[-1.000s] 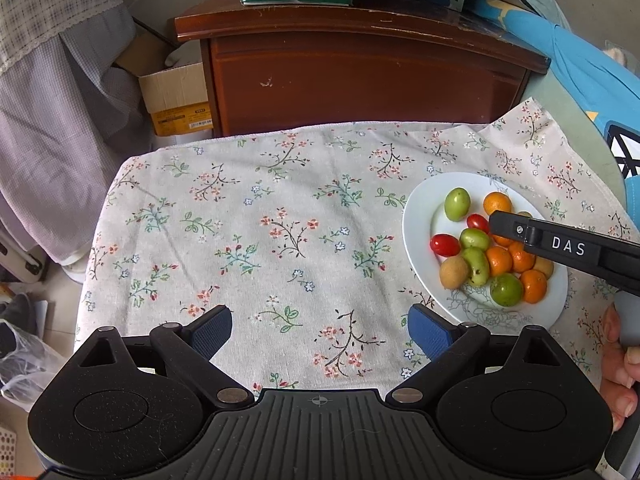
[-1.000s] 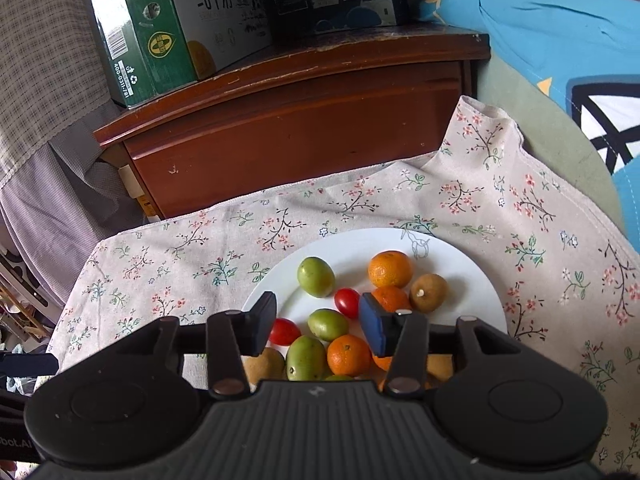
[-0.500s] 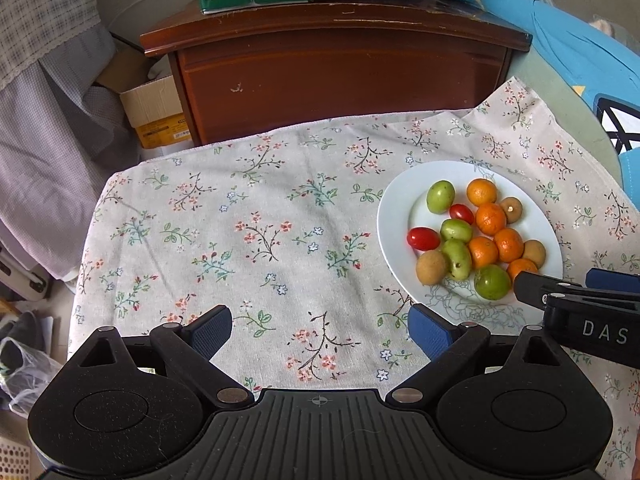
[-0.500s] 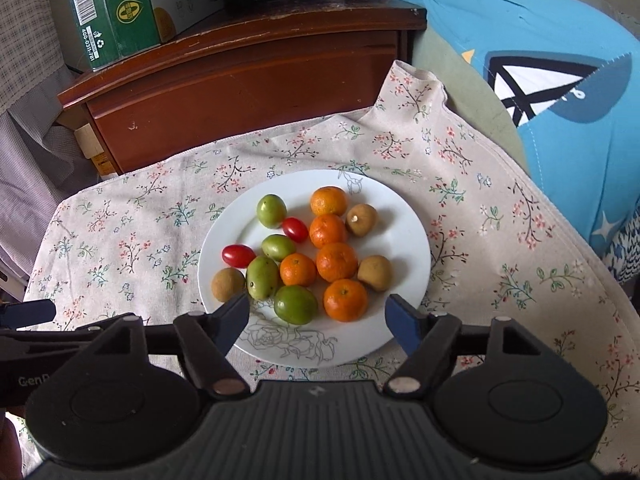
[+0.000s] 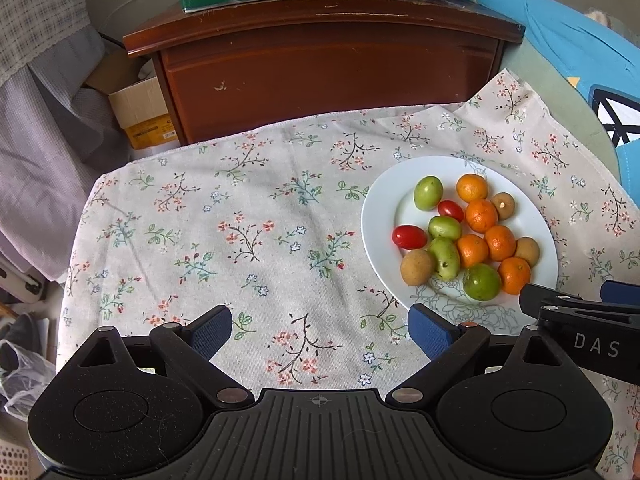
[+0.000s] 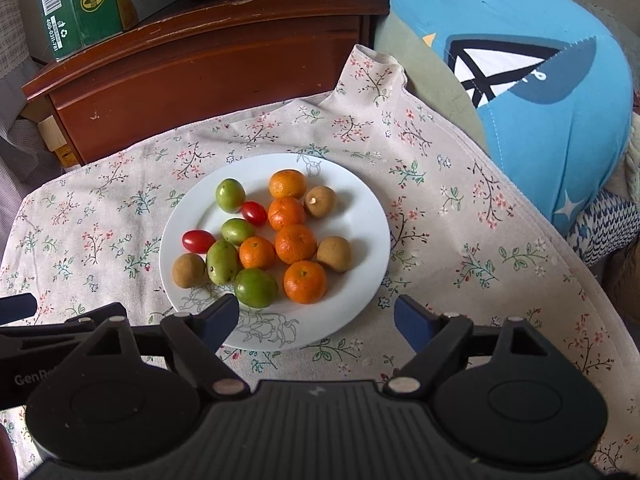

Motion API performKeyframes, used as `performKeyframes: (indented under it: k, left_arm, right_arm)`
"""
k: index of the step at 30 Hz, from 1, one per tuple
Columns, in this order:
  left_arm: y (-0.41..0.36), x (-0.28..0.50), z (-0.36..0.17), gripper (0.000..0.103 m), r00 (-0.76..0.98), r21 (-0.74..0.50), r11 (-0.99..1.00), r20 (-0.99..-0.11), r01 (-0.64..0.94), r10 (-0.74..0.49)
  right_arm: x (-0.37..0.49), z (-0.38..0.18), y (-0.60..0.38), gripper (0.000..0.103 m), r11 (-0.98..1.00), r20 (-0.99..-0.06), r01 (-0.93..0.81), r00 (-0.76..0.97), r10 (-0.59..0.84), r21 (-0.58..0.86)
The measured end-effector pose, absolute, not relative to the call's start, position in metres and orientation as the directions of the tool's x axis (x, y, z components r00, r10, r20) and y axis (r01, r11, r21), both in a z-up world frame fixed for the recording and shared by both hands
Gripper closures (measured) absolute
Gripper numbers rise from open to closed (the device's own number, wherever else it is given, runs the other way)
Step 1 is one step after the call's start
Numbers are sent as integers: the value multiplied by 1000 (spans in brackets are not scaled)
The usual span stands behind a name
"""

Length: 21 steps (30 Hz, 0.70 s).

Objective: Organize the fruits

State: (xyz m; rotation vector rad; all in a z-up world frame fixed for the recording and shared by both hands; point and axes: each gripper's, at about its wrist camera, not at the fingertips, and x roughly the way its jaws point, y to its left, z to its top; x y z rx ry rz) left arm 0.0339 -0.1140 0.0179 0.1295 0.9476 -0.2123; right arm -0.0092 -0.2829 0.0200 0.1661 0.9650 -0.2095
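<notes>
Beyond the wide right gripper [image 6: 316,318], a blue cushion [image 6: 560,112] shows; left gripper [image 5: 320,330] equally wide, empty.

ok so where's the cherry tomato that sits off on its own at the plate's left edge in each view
Left wrist view: the cherry tomato lies right of centre, on the white plate's left side.
Right wrist view: the same cherry tomato lies left of centre, again on the white plate's left side.
Shared landmark: the brown round fruit just below it in both.

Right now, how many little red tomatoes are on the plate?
2. One tomato lies near the plate's left edge; the other tomato sits beside the far green fruit. None seems hidden.
</notes>
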Motion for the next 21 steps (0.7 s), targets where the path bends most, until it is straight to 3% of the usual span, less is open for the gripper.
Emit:
performKeyframes:
  k: [21]
  left_arm:
    - [-121, 33, 15, 7, 558, 34, 964, -821, 262, -122]
  right_arm:
    - [-9, 13, -286, 14, 959, -841, 282, 519, -154, -2]
